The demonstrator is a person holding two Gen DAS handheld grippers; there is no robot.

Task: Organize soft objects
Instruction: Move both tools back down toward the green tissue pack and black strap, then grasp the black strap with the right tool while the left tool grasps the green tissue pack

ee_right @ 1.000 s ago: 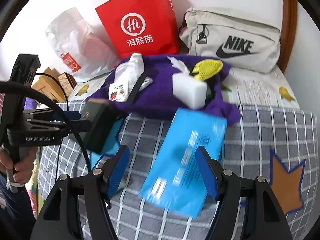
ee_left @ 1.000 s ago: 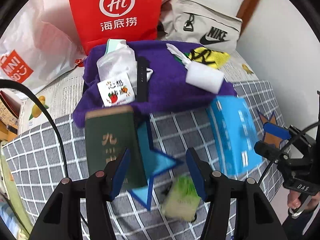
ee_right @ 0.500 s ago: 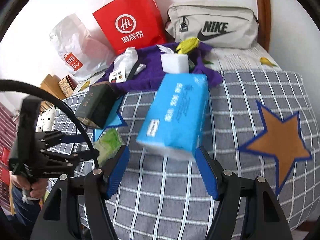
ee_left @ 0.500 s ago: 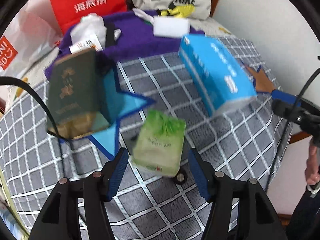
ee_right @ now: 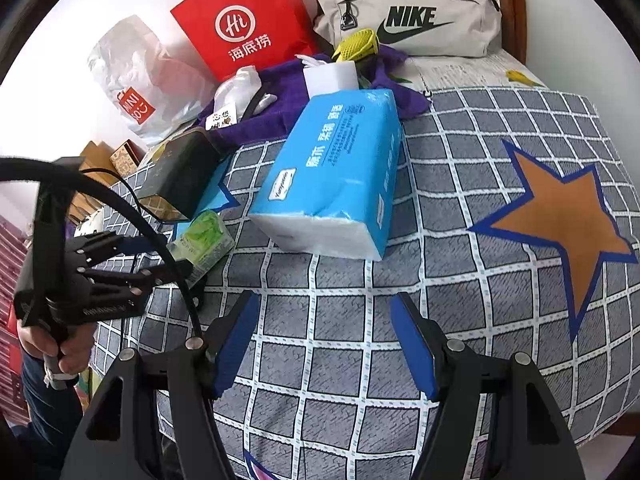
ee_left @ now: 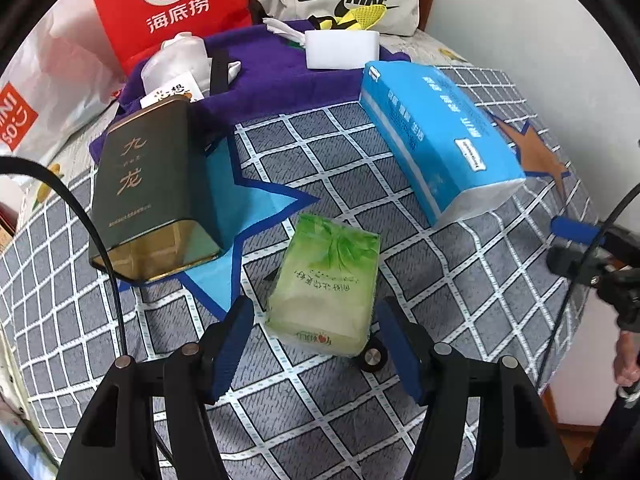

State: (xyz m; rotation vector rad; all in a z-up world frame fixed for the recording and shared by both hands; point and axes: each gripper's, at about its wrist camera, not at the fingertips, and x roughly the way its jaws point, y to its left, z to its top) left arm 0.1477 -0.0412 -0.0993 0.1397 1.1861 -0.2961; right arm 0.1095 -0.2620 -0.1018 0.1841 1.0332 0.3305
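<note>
I hold my left gripper (ee_left: pixel 316 326) steeply down over the small green tissue pack (ee_left: pixel 326 284), its blue pads either side of the pack's near end and not pressing on it; the jaws are opening, I judge to clear the pack's width before a grasp. The pack lies flat on the grey checked bedspread (ee_left: pixel 360 160), just beside the point of a light-blue star, so it is free on every side. Its wrapper shows green leaves and a line of print too small for me to read.

My right gripper (ee_right: pixel 324 340) hangs with its jaws wide and nothing between them, short of the large blue tissue pack (ee_right: pixel 340 176). That pack rests on its long side, the torn white end toward me, which I judge offers the pads a soft face to squeeze. Its Chinese lettering is legible only in part; I cannot make out the small brand label.

The dark green tea tin (ee_left: pixel 148 184), printed with the gold characters 九龙, lies on the star; being hard, it likely stays out of the sorting. Behind, a purple cloth (ee_left: pixel 272 80) carries a white sponge block (ee_left: pixel 342 50). Against the wall stand a red "Hi 海底捞" paper bag (ee_right: pixel 244 24), a beige NIKE bag (ee_right: pixel 408 20) and a white MINISO plastic bag (ee_right: pixel 132 80).
</note>
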